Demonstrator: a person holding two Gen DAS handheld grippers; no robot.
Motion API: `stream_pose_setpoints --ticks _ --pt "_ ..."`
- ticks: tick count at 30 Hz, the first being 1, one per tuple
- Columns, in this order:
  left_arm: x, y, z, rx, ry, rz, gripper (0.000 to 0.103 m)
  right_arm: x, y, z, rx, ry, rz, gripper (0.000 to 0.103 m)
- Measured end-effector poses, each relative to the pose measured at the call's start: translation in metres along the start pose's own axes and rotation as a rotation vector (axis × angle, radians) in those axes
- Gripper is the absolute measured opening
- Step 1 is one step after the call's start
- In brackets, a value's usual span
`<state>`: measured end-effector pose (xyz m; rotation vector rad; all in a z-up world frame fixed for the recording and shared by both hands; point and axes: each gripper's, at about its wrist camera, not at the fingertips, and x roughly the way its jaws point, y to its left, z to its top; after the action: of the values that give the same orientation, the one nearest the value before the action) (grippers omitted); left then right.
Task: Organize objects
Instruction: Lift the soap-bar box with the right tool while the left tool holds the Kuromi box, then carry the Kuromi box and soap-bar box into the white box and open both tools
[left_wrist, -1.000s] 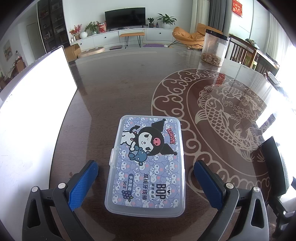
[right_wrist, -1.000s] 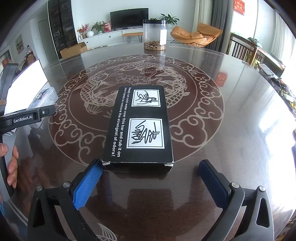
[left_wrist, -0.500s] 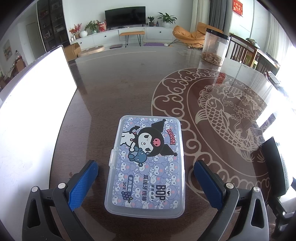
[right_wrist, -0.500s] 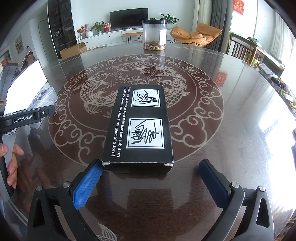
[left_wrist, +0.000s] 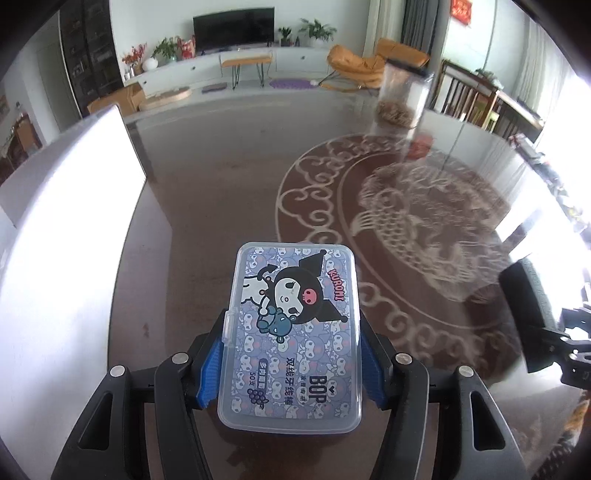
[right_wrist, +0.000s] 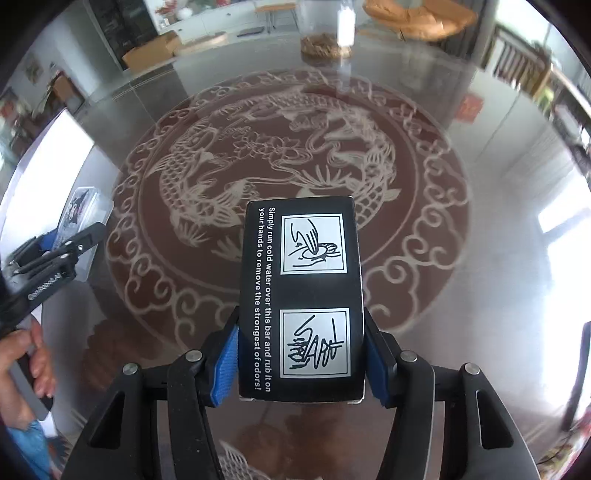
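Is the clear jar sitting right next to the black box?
No: in the right wrist view the jar stands at the table's far edge, well apart from the black box.

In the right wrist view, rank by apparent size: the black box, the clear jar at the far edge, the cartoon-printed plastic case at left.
1. black box, largest, though nearest the camera.
2. and 3. clear jar and plastic case: both small, blurred, partly cut off or hidden; unranked.

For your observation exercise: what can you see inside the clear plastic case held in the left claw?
Through the lid of the clear plastic case only a printed cartoon card with purple patterning shows. Whatever lies beneath is covered. The left claw is closing on its long sides.
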<state>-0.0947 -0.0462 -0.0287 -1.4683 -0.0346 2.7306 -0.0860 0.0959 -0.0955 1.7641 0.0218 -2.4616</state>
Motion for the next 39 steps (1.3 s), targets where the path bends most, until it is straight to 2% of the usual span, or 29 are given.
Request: stream_pose_setpoints --ticks 5,7,9,12,14,18,19,21,25,26,28,31,33,35,39 --pt "-0.066 0.002 -0.013 -0.054 -0.088 -0.128 0.061 -0.043 0.015 -0.011 0.017 -0.072 0.068 0.058" --pt "-0.104 0.022 -0.014 -0.092 -0.141 -0.175 0.061 -0.069 0.037 -0.01 -0.009 -0.117 0.104 0.058" --pt "-0.138 0.047 -0.014 -0.109 -0.19 -0.168 0.061 -0.088 0.061 -0.009 -0.045 -0.156 0.144 0.058" --pt "-0.181 0.093 -0.022 -0.121 -0.258 -0.067 0.061 -0.121 0.12 -0.006 -0.129 -0.219 0.24 0.058" --pt "-0.197 0.128 -0.033 -0.147 -0.265 0.016 0.061 -0.139 0.164 -0.005 -0.192 -0.245 0.321 0.058" --pt "-0.194 0.2 -0.062 -0.228 -0.19 0.194 0.061 -0.152 0.259 -0.004 -0.332 -0.233 0.454 0.058" --pt "-0.189 0.214 -0.068 -0.256 -0.163 0.218 0.061 -0.149 0.283 -0.005 -0.369 -0.219 0.475 0.058" --pt "-0.178 0.246 -0.082 -0.326 -0.104 0.256 0.061 -0.145 0.32 -0.012 -0.431 -0.197 0.48 0.058" --pt "-0.161 0.273 -0.1 -0.413 -0.014 0.277 0.062 -0.118 0.383 -0.028 -0.568 -0.119 0.455 0.059" --pt "-0.157 0.276 -0.099 -0.419 -0.001 0.281 0.064 -0.11 0.392 -0.032 -0.588 -0.096 0.451 0.059" --pt "-0.155 0.28 -0.103 -0.428 0.023 0.31 0.079 -0.091 0.41 -0.038 -0.633 -0.027 0.444 0.06" --pt "-0.164 0.28 -0.107 -0.427 -0.001 0.325 0.085 -0.072 0.416 -0.039 -0.66 0.019 0.428 0.061" --pt "-0.17 0.276 -0.107 -0.417 -0.016 0.355 0.085 -0.072 0.411 -0.036 -0.649 0.02 0.43 0.062" --pt "-0.182 0.278 -0.115 -0.404 -0.035 0.378 0.086 -0.079 0.402 -0.032 -0.63 0.001 0.433 0.068" --pt "-0.211 0.266 -0.109 -0.424 -0.081 0.408 0.086 -0.11 0.392 -0.017 -0.623 -0.081 0.387 0.078"
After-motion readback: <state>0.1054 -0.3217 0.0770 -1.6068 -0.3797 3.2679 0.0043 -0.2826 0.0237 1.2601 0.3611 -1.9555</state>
